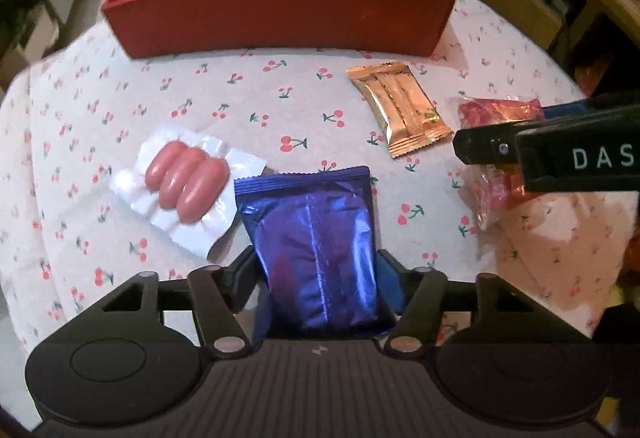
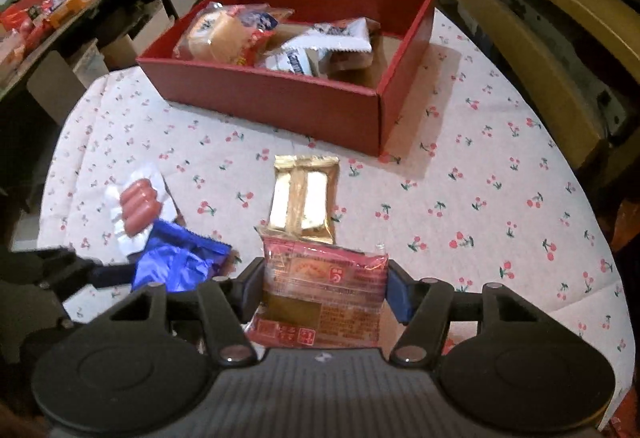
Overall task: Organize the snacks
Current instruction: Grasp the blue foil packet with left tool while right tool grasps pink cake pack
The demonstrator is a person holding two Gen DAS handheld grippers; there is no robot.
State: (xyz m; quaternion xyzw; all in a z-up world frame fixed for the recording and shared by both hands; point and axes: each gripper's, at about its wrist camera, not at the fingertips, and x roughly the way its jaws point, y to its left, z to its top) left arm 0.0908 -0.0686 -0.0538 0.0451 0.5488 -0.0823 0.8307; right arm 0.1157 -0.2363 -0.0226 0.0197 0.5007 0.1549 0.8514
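My left gripper (image 1: 318, 270) is shut on a shiny blue snack packet (image 1: 316, 238), held above the cherry-print tablecloth. My right gripper (image 2: 325, 290) is shut on a red clear-wrapped pastry packet (image 2: 324, 294); it shows at the right of the left wrist view (image 1: 500, 141). A gold packet (image 1: 404, 109) (image 2: 304, 197) and a sausage pack (image 1: 184, 185) (image 2: 138, 203) lie on the cloth. The red box (image 1: 280, 17) (image 2: 280, 97) at the far side holds several wrapped snacks.
The round table's cloth (image 2: 480, 197) curves off at left and right edges. A wooden chair (image 2: 520, 17) stands at the far right. A dark side table (image 2: 60, 9) with more snacks is at the far left.
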